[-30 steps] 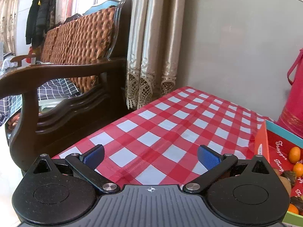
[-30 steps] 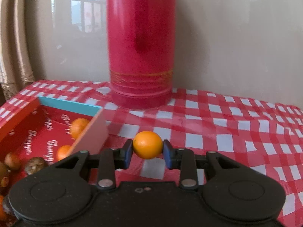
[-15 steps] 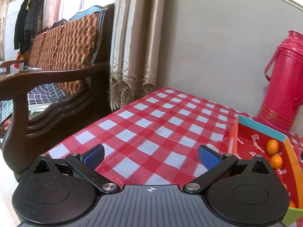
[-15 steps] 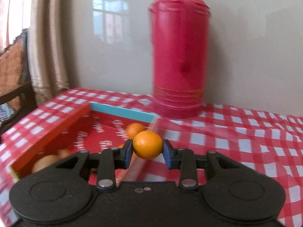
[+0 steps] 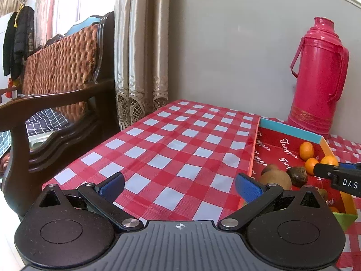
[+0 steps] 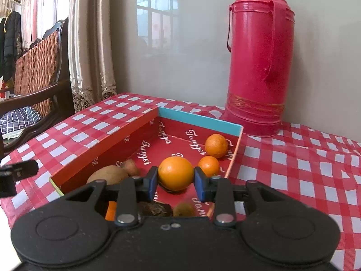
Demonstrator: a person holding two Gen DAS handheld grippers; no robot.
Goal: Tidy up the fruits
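Checked table (image 5: 176, 149): your left gripper (image 5: 179, 186) hovers low, level, fingers spread, holding nothing. Red box (image 6: 108, 139), at its 2 o'clock: your right gripper (image 6: 175, 178) poised above it, clamping an orange (image 6: 175, 173).

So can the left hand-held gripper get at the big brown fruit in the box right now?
Probably yes: the left hand-held gripper is open and empty, and the brown fruit lies just beyond its right finger, over the low box wall.
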